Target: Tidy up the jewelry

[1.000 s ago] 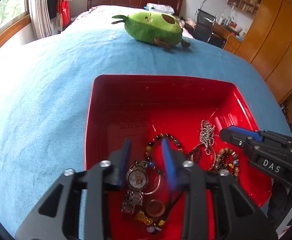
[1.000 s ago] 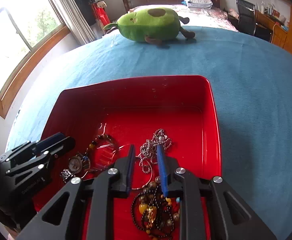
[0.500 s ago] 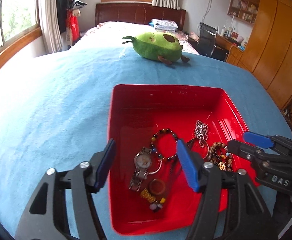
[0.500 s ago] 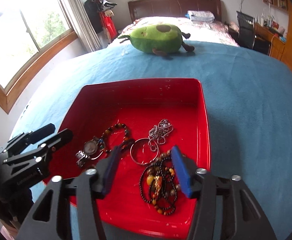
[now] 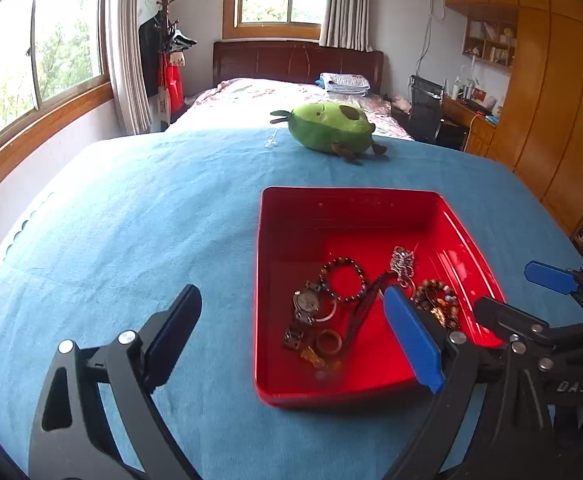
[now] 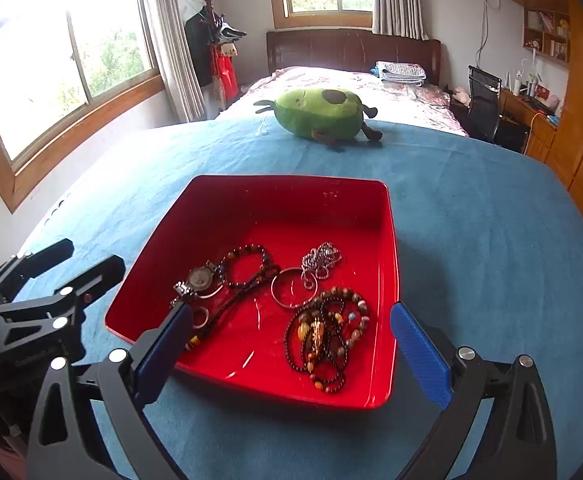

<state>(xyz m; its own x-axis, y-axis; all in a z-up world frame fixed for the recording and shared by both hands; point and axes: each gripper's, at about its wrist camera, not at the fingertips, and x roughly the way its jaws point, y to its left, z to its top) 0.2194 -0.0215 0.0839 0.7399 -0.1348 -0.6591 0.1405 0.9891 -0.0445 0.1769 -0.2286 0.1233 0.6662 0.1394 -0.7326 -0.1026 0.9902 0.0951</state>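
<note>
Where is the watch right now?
The watch lies in the red tray, toward its left side in the right wrist view, right beside the dark bead bracelet and well left of the silver chain.

The tray [image 6: 385,240] looks like glossy red plastic, its smooth floor throwing pale glints. It sits on a matt blue cloth [image 6: 491,248] with a fine, towel-like nap. In the tray, the watch [image 6: 199,280] and the chain [image 6: 321,260] look like bright metal, and so does the thin bangle [image 6: 291,292]. The beads [image 6: 323,336] are polished, brown and amber, with a soft shine. The plush toy [image 6: 317,114] at the cloth's far edge is fuzzy green fabric. The headboard [image 6: 351,50] is dark varnished wood.
</note>
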